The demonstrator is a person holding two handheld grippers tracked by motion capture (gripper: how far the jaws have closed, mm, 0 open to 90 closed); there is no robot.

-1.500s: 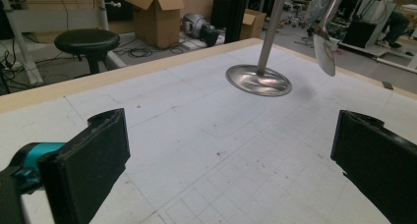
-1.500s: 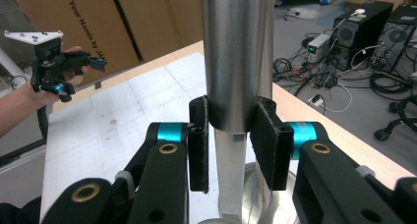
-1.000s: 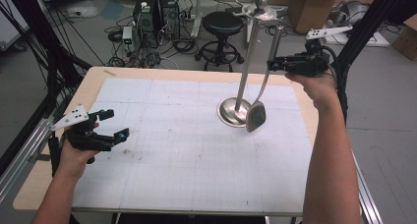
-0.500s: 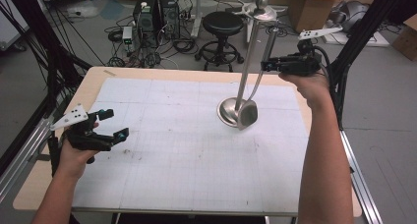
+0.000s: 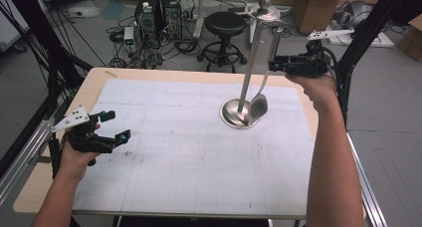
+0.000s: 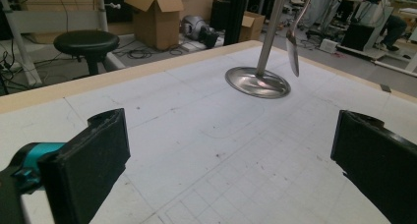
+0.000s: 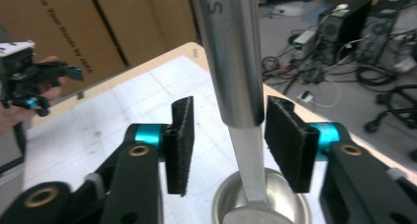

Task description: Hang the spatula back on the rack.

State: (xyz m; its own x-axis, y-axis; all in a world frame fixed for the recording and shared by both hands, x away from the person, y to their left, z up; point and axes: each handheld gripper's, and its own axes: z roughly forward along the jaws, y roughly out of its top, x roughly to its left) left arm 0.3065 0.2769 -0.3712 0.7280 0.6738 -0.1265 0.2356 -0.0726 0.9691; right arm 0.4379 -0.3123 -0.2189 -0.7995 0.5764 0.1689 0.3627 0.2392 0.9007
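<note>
Right tongs (image 5: 272, 65) stand released around the handle of a long steel ladle (image 5: 258, 106), jaws just opened, pads clear on both sides.

Seen from the right gripper view, the ribbed black pads (image 7: 181, 144) flank the smooth brushed handle without touching; the ladle hangs from a polished steel stand (image 5: 250, 70) with a round dished base, its bowl low beside that base. From above, the left tongs (image 5: 112, 125) hover wide open and empty over the white gridded desk (image 5: 189, 152), well apart; the left gripper view shows the mirror-like base and the ladle's thin edge.
</note>
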